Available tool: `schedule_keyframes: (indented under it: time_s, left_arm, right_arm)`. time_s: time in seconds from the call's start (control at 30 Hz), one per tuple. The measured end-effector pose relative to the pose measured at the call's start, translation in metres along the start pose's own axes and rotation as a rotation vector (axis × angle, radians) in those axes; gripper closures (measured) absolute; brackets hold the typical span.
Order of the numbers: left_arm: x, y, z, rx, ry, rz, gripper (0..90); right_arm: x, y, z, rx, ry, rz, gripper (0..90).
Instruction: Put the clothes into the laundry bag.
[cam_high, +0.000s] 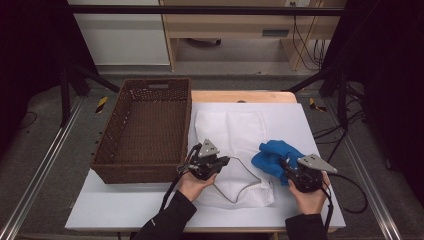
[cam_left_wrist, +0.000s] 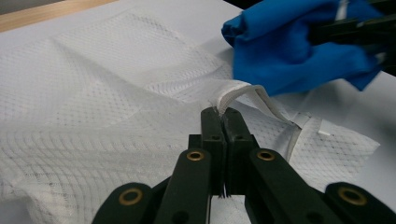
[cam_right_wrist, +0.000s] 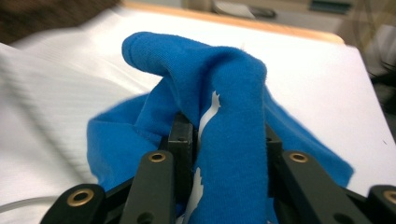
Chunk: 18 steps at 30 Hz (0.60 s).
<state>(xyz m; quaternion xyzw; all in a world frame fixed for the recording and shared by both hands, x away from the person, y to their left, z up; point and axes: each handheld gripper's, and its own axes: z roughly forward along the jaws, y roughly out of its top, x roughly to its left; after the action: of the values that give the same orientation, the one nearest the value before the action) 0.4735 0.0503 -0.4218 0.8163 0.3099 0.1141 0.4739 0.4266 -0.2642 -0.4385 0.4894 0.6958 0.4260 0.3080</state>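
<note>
Edges and clearance: the white table covering (cam_high: 310, 125) is lying bare beyond and to the outer side of the right gripper (cam_high: 286, 167), running to its far edge with a strip of wooden tabletop (cam_high: 240, 96) showing behind. To the outer side of the left gripper (cam_high: 223, 161) the brown wicker basket (cam_high: 145, 131) is standing just beside it, its near wall reaching close to the front edge of the covering. Between the two grippers the white mesh bag (cam_high: 232, 135) is taking up the ground, spreading away from both and also back toward the person.

Left gripper (cam_left_wrist: 223, 112): its jaws are standing fully together, pinching the bag's white hem band (cam_left_wrist: 236, 91) at the tips. The band is rising off the mesh (cam_left_wrist: 93, 93) directly at the jaw ends and curving away toward the right gripper.

Right gripper (cam_right_wrist: 224, 135): its jaws are standing partly apart with the blue cloth (cam_right_wrist: 210, 88) bunched between them, a thick fold pressing against both inner faces, so it is holding the cloth. The cloth (cam_high: 274, 154) is draping over and ahead of the jaws, hanging just beside the bag's open corner. In the left gripper view the blue cloth (cam_left_wrist: 289, 42) is sitting beyond the pinched band, near it.
</note>
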Motion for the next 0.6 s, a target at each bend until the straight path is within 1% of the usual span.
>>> schedule_keyframes:
  time_s: [0.07,0.1,0.13,0.17,0.23,0.27,0.33,0.37,0.43,0.5,0.6]
  left_arm:
    - [0.0,0.0,0.001,0.003,0.006,-0.002,88.8]
    - [0.0,0.0,0.001,0.003,0.006,-0.002,88.9]
    - [0.001,0.0,0.003,0.007,0.008,-0.006,88.9]
    - [0.001,0.001,0.004,0.011,0.012,-0.009,88.9]
    - [0.002,0.001,0.006,0.014,0.013,-0.017,88.8]
    - [0.002,0.001,0.007,0.016,0.013,-0.02,88.8]
    - [0.002,0.002,0.006,0.019,0.015,-0.019,88.8]
    - [0.002,0.003,0.006,0.017,0.017,-0.019,88.8]
    - [0.003,0.005,0.005,0.018,0.02,-0.019,88.8]
    - [0.003,0.005,0.005,0.018,0.02,-0.024,88.9]
    - [0.002,0.004,0.006,0.026,0.019,-0.014,89.0]
  right_arm:
    - [0.002,0.002,-0.012,-0.035,0.046,-0.006,68.2]
    - [0.002,0.002,-0.012,-0.035,0.046,-0.006,68.2]
    - [0.004,0.003,-0.018,-0.044,0.068,-0.009,68.1]
    - [0.009,0.004,-0.026,-0.059,0.109,-0.022,67.9]
    - [0.014,0.004,-0.031,-0.069,0.132,-0.035,67.7]
    - [0.018,0.005,-0.032,-0.067,0.148,-0.049,67.6]
    - [0.025,0.003,-0.031,-0.054,0.178,-0.063,67.4]
    - [0.028,0.0,-0.029,-0.043,0.198,-0.078,67.2]
    - [0.035,-0.007,-0.023,-0.018,0.232,-0.084,66.9]
    - [0.042,-0.015,-0.015,0.012,0.249,-0.097,66.2]
    - [0.05,-0.027,-0.003,0.062,0.262,-0.123,64.5]
